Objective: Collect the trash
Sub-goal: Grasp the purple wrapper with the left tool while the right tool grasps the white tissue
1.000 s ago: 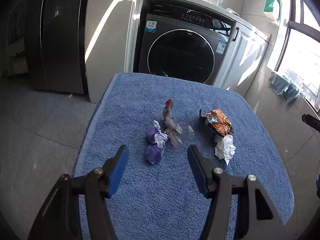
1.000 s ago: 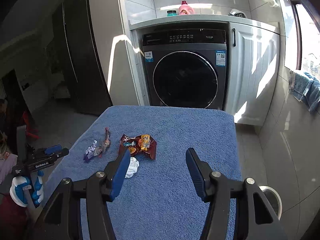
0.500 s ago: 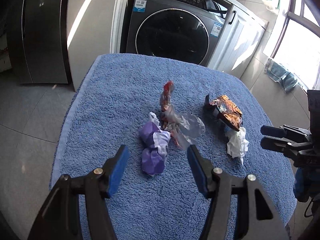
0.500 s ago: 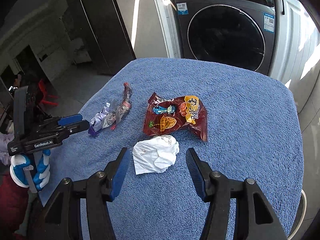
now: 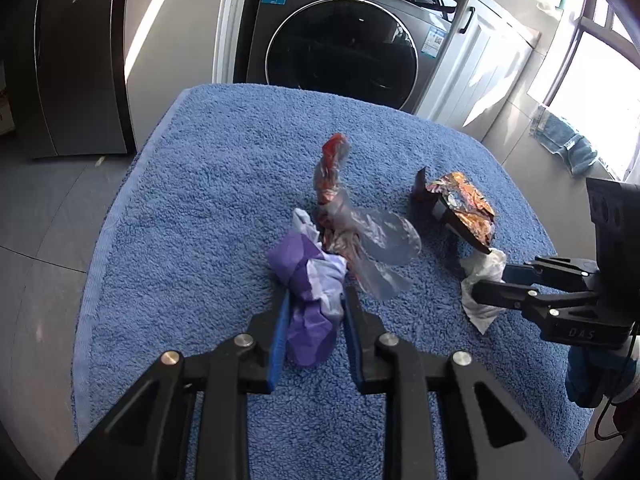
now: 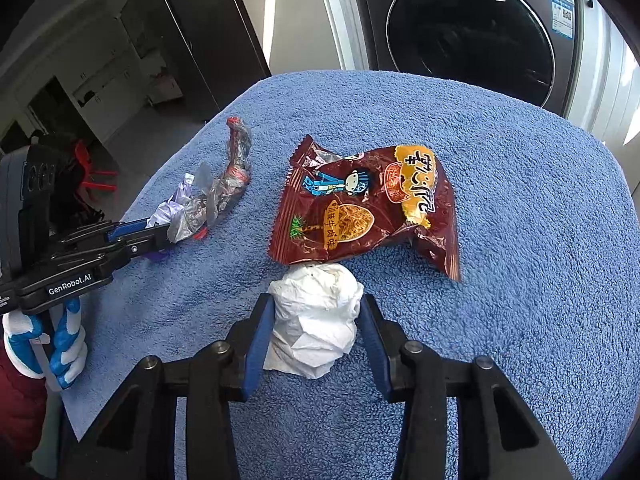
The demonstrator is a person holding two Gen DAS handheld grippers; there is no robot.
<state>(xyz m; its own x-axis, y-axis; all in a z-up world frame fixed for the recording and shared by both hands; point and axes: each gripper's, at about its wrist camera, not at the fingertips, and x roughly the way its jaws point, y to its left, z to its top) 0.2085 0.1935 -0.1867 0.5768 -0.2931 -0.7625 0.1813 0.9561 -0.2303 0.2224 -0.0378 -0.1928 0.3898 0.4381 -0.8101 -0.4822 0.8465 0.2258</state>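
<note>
Trash lies on a blue towel (image 5: 200, 200). My left gripper (image 5: 314, 312) is shut on a crumpled purple-and-white wrapper (image 5: 310, 292); it also shows in the right wrist view (image 6: 168, 210). A clear plastic wrapper with red print (image 5: 352, 232) lies just beyond it, touching it. My right gripper (image 6: 316, 320) is shut on a crumpled white tissue (image 6: 316, 320), also seen in the left wrist view (image 5: 480, 280). A dark red snack bag (image 6: 360, 208) lies flat just beyond the tissue, also in the left wrist view (image 5: 460, 208).
A grey front-loading washing machine (image 5: 340, 40) stands beyond the towel's far edge, with white cabinets (image 5: 492, 68) to its right. A dark fridge (image 5: 72, 60) stands at the left. Tiled floor (image 5: 40, 220) surrounds the towel-covered surface. A window (image 5: 600, 72) is at the right.
Both grippers moved forward and down to the towel and closed: the left onto the purple wrapper, the right onto the white tissue. The other trash has not moved.
</note>
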